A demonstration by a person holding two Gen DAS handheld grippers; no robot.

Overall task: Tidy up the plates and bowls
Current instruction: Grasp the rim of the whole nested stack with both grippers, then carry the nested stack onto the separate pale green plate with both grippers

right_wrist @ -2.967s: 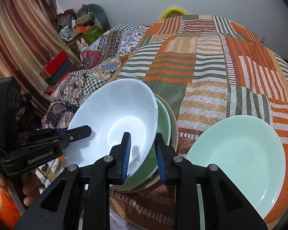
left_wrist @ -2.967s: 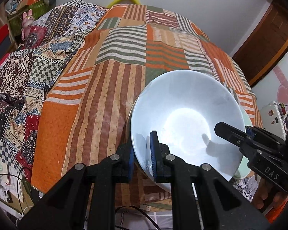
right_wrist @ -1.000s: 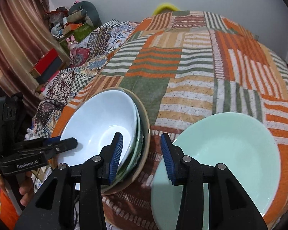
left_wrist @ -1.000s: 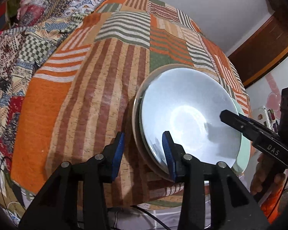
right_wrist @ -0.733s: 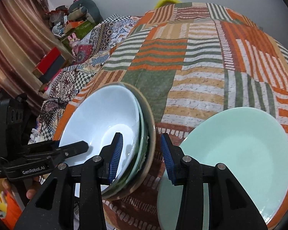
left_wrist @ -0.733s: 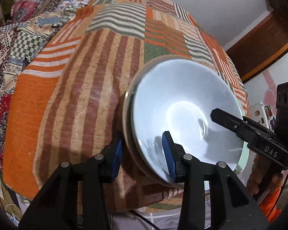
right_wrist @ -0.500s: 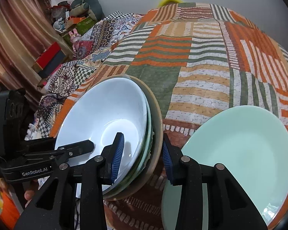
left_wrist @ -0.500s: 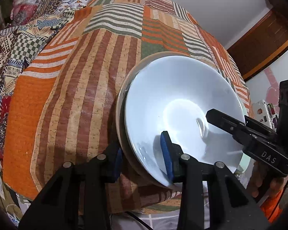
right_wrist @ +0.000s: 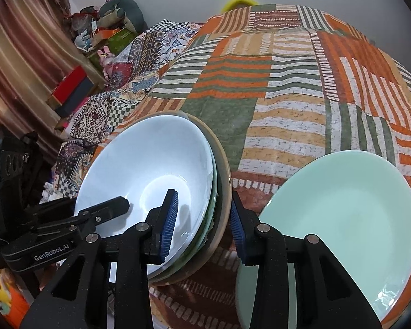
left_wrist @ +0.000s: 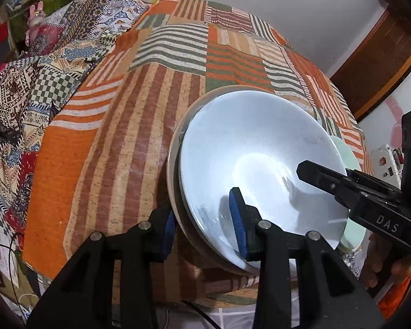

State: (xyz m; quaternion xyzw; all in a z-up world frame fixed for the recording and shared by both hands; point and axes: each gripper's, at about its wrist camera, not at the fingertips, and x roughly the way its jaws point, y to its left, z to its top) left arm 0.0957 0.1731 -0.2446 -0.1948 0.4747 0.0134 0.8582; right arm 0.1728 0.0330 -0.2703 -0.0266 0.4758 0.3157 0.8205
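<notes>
Both grippers had closed in on the stack of bowls (right_wrist: 150, 181): left gripper (left_wrist: 202, 224) and right gripper (right_wrist: 202, 219) now each straddled and pinched its near rim. Ready to lift together (my guess). Three nested bowls, one green plate (right_wrist: 342, 213) beside them on the bedspread (right_wrist: 274, 87).

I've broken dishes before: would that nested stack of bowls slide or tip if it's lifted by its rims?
Probably slippery: the white bowl on top looks glossy, with glare in its well. Likely heavy and breakable, since several glazed dishes nest in the stack. Both tongs, left and right, straddle opposite rims, which should limit tipping.
</notes>
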